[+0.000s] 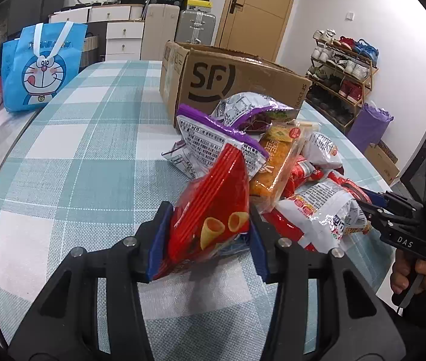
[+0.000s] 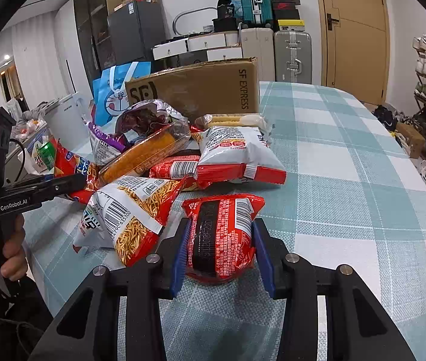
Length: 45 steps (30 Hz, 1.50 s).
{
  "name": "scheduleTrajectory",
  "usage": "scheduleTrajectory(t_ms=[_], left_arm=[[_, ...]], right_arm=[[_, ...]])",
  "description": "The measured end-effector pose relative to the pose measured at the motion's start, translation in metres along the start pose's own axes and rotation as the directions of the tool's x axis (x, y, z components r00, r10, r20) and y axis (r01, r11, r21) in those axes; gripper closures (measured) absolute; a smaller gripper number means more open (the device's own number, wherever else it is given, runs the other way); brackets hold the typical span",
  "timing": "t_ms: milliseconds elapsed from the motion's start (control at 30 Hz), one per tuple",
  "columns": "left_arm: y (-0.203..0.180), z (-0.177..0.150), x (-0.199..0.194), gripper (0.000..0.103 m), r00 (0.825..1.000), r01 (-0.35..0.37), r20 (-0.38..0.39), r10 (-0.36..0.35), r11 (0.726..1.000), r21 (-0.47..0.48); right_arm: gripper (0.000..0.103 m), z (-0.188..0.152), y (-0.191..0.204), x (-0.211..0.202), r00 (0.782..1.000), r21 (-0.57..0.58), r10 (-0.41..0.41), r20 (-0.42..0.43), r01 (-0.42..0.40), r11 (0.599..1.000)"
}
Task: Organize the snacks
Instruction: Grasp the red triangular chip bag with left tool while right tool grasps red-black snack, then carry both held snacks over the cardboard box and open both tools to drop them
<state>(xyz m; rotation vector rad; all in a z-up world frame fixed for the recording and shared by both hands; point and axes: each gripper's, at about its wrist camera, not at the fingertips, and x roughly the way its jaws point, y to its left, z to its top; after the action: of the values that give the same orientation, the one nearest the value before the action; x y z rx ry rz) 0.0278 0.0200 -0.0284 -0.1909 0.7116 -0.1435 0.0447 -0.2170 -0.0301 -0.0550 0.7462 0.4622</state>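
Left wrist view: left gripper [image 1: 211,234] at lower centre, clenched on a red bag [image 1: 210,210] printed with cone snacks, blue pads pressed to both sides, bag tilted up off the checked cloth [image 1: 77,165]. Just behind, right of centre, a snack pile [image 1: 273,156]: purple-and-white bags, an orange pack, red and white packets. Beyond the pile, upper centre, an SF box [image 1: 228,81]. At upper left, a blue cartoon tote [image 1: 41,69]. At right edge, right gripper [image 1: 369,210] seen from the side, held in a hand [image 1: 414,276].

Right wrist view: right gripper [image 2: 222,249] at lower centre, clamped on a red packet [image 2: 222,234] lying on the cloth, apart from the pile. Left of it, touching the jaw, a noodle-snack bag [image 2: 125,216]. Pile at centre, box [image 2: 195,87] behind it. At left edge, left gripper [image 2: 74,186] with the red bag's end between its fingers.
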Motion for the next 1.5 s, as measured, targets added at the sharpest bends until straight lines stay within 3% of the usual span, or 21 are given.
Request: scheduleTrajectory(t_ms=[900,1500], left_arm=[[-0.009,-0.010,-0.057,0.061,0.990,-0.009,0.138,0.004,0.999,0.033],[-0.015,0.036,-0.081,0.061,0.970,-0.035,0.241,0.032,0.999,0.009]], right_arm=[[0.062,0.007,-0.003,-0.034,0.988,0.032,0.024,0.154,-0.029,0.999],[0.062,0.040,0.008,-0.046,0.973,0.034,0.065,0.221,-0.074,0.997]])
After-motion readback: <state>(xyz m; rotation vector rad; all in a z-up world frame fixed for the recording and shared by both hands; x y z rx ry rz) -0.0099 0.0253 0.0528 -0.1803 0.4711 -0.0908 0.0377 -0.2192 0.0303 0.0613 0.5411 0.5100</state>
